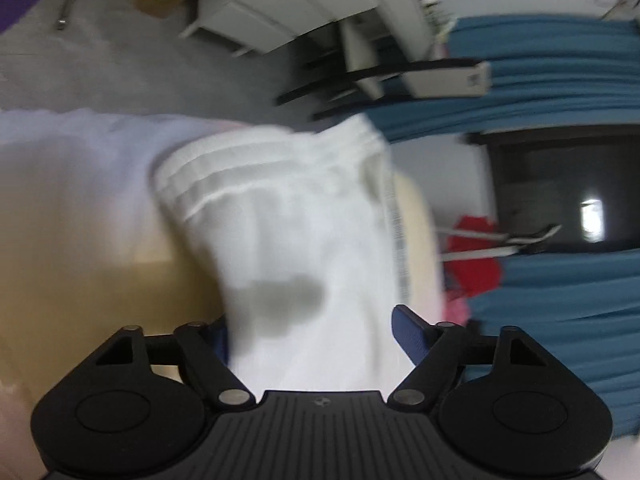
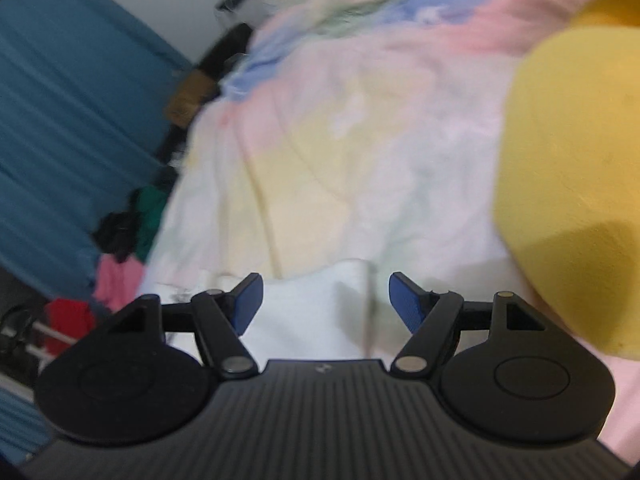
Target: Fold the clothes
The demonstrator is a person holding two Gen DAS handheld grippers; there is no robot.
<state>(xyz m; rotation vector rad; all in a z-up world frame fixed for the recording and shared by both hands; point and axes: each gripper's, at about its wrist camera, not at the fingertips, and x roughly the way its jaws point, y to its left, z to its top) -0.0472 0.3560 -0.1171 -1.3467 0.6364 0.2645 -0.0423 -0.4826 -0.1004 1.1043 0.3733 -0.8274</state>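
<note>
Pastel bedding (image 2: 360,140), soft and quilted in pink, yellow and blue patches, fills the right wrist view; this is a bed in a room hung with ribbed teal curtains (image 2: 60,120).

Nearest in the left wrist view, the left tool (image 1: 312,336) points down with its blue-padded fingers (image 1: 408,332) spread to either side of a white garment (image 1: 288,240). One pad stands clear at 3 o'clock of the cloth; the other is half hidden behind the cloth's edge at 9 o'clock, so the tool reads as released, with fabric between the jaws but not pinched. The garment is thin, limp cotton-like cloth with a ribbed, stitched band at its far end, towards 12 o'clock. It appears to hang or drape over a pale tan surface (image 1: 100,280), though blur leaves that uncertain.

In the right wrist view, the right tool (image 2: 324,304) is likewise released, jaws wide, with a corner of the same white cloth (image 2: 312,312) lying just between them on the bed. A bright yellow, matte, foam-like or plush shape (image 2: 568,180) sits at 2 o'clock.

To fold well, each tool should likely close on a single corner or edge, gripping through the hem where the cloth is thickest, then lift evenly so the limp fabric does not bunch or slip.

Farther off at 8 o'clock, a heap of pink, red, green and dark clothes (image 2: 120,248) waits beside the curtain.
</note>
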